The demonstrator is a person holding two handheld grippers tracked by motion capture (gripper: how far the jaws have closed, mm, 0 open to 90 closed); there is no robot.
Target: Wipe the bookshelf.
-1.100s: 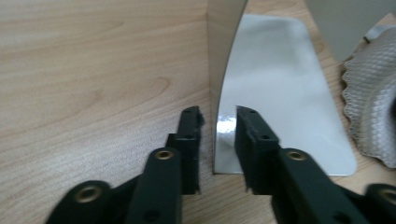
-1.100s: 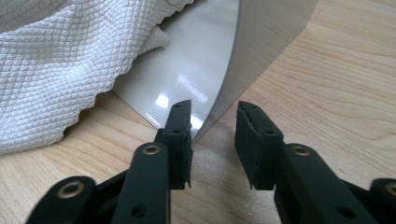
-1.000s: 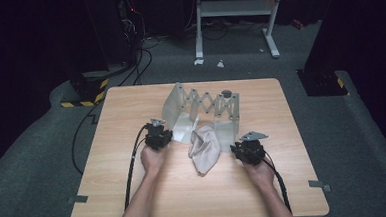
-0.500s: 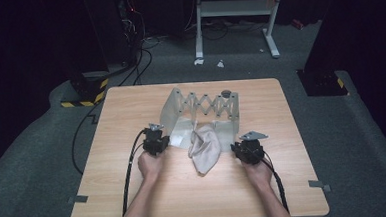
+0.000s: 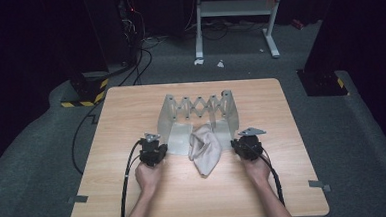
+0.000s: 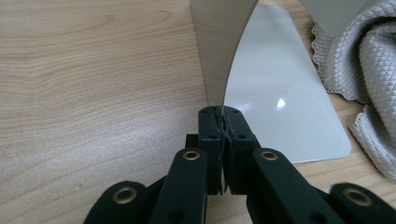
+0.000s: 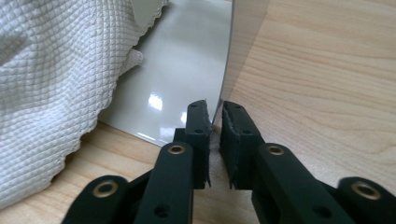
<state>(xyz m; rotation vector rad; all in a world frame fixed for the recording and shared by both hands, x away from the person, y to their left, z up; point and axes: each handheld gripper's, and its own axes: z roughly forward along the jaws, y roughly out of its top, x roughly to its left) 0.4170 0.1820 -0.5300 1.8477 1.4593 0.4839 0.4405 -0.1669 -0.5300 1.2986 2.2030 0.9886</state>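
A grey folding rack [image 5: 201, 105] with a scissor-lattice back stands mid-table, a side panel at each end and a glossy grey base plate [image 6: 280, 102]. A pale waffle-weave cloth [image 5: 205, 148] lies bunched across its front. My left gripper [image 6: 220, 112] is shut on the front edge of the left side panel [image 6: 219, 46]; from above, the left gripper [image 5: 158, 149] sits at the rack's left front corner. My right gripper [image 7: 214, 109] straddles the right side panel [image 7: 245, 37]. Its jaws have just been opening, with a gap showing beside the panel's edge.
The wooden table [image 5: 131, 106] has bare room on both sides and in front of the rack. Black cables [image 5: 129, 177] trail from the grippers toward the near edge. Past the far edge lie a grey floor, a white metal frame [image 5: 271, 19] and a black-yellow striped block [image 5: 83, 100].
My left gripper has drawn left and toward the near edge with the left panel, so the lattice back has spread wider. The right hand and the cloth have stayed put.
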